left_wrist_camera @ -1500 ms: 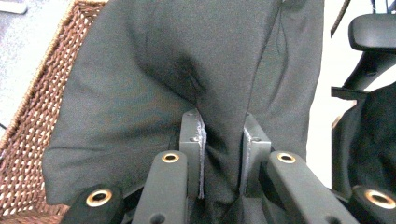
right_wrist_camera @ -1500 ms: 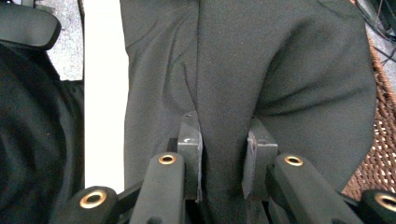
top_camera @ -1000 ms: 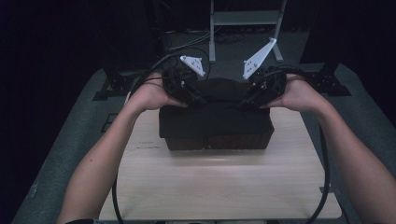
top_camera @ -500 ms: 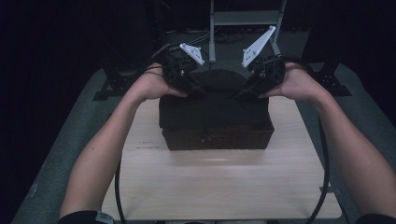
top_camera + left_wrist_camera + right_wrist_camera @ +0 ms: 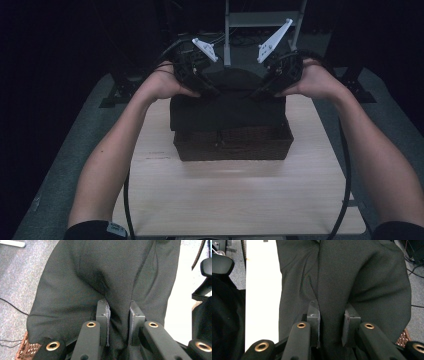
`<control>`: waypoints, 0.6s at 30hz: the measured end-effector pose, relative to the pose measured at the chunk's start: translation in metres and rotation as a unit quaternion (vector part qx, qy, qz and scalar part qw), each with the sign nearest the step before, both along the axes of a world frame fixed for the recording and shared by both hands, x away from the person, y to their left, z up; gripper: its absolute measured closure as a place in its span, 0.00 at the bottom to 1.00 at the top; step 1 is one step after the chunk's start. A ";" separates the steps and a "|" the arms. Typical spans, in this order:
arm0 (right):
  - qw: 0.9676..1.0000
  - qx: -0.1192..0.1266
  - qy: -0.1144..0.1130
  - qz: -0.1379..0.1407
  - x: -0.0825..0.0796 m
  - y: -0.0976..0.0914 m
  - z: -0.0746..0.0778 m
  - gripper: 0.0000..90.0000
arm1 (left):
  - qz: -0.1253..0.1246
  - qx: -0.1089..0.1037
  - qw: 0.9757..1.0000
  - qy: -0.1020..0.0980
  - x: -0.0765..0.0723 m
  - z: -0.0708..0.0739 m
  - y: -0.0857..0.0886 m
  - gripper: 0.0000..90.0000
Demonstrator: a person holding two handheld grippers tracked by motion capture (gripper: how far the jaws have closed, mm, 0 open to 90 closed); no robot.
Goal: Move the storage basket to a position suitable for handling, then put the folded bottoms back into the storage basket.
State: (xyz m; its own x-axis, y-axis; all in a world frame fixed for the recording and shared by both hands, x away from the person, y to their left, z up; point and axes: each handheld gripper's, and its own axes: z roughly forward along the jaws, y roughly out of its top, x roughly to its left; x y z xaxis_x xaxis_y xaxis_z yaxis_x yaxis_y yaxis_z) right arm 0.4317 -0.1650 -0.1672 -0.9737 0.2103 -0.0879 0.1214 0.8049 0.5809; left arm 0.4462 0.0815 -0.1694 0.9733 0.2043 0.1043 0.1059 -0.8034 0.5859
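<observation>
My left gripper (image 5: 200, 82) and right gripper (image 5: 277, 80) each clench a fold of the black cloth (image 5: 227, 110), one at either end. I hold the cloth draped over the brown basket (image 5: 232, 147), which sits on the table (image 5: 235, 200)

We hold both forearms stretched forward, left claw (image 5: 202, 82) and right claw (image 5: 272, 82) raised side by side, tilted inward, each with jaws clamped tight.
</observation>
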 end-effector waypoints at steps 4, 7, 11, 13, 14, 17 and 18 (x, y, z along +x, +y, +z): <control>1.000 0.002 0.003 0.000 0.006 0.000 -0.001 0.80 | 0.000 -0.004 1.000 0.006 0.006 -0.002 0.001 0.83; 1.000 0.001 0.006 -0.002 0.010 0.000 -0.002 0.80 | 0.003 -0.003 1.000 0.010 0.012 -0.004 0.001 0.83; 1.000 0.003 0.011 -0.002 0.017 0.001 -0.004 0.80 | 0.004 -0.006 1.000 0.015 0.019 -0.006 0.003 0.83; 1.000 0.002 0.012 -0.002 0.020 0.002 -0.004 0.80 | 0.004 -0.007 1.000 0.015 0.021 -0.007 0.003 0.83; 1.000 0.001 0.012 -0.002 0.021 0.002 -0.004 0.80 | 0.005 -0.007 1.000 0.015 0.022 -0.006 0.003 0.83; 1.000 0.004 0.010 -0.004 0.024 0.002 -0.003 0.80 | 0.007 -0.008 1.000 0.012 0.024 -0.005 0.002 0.83; 1.000 0.003 0.010 -0.003 0.025 0.001 -0.002 0.80 | 0.008 -0.009 1.000 0.013 0.024 -0.004 0.002 0.83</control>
State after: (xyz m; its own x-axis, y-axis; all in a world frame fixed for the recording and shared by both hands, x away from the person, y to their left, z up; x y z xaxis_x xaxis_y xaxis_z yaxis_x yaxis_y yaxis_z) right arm 0.4564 -0.1636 -0.1688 -0.9739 0.2167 -0.0678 0.1375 0.8004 0.5835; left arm 0.4705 0.0840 -0.1734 0.9721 0.2218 0.0758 0.1339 -0.7910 0.5970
